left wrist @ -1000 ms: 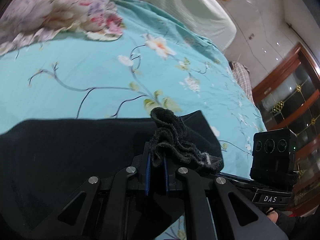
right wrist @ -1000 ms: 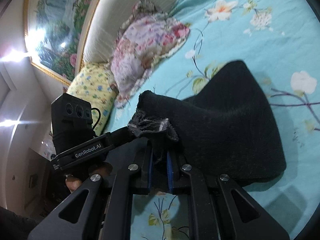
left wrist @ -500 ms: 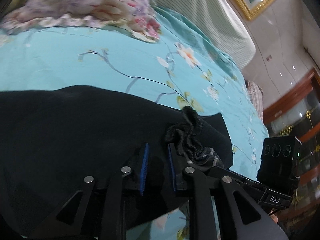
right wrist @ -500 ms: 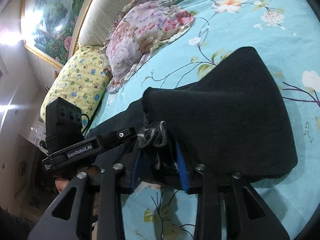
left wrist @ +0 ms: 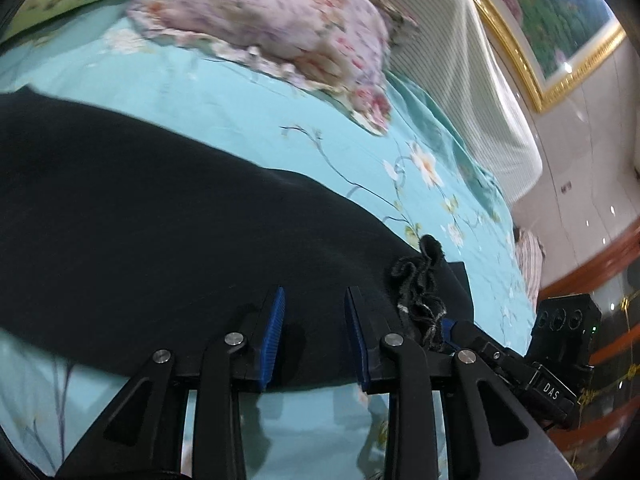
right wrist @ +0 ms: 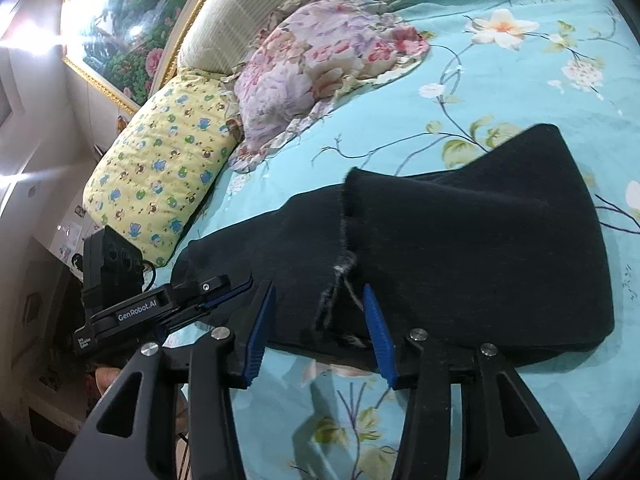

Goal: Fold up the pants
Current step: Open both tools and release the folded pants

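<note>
Black pants lie folded over on the turquoise flowered bedsheet. My left gripper hovers over their near edge, its jaws opening, with only flat cloth beneath the blue pads. The frayed hem lies just right of it, beside the other gripper's tip. In the right wrist view the pants show a folded top layer. My right gripper has its jaws opening too. The frayed hem lies loose between its pads, which do not press on it.
A pink flowered pillow and a yellow printed pillow lie at the padded headboard. A gold-framed painting hangs above. A wooden cabinet stands beyond the bed's far side. The left gripper's camera block sits at the bed's edge.
Both grippers have let go of the frayed hem and spread their jaws. The hem now rests on the pants. The left gripper has slid left along the cloth, away from the hem.
</note>
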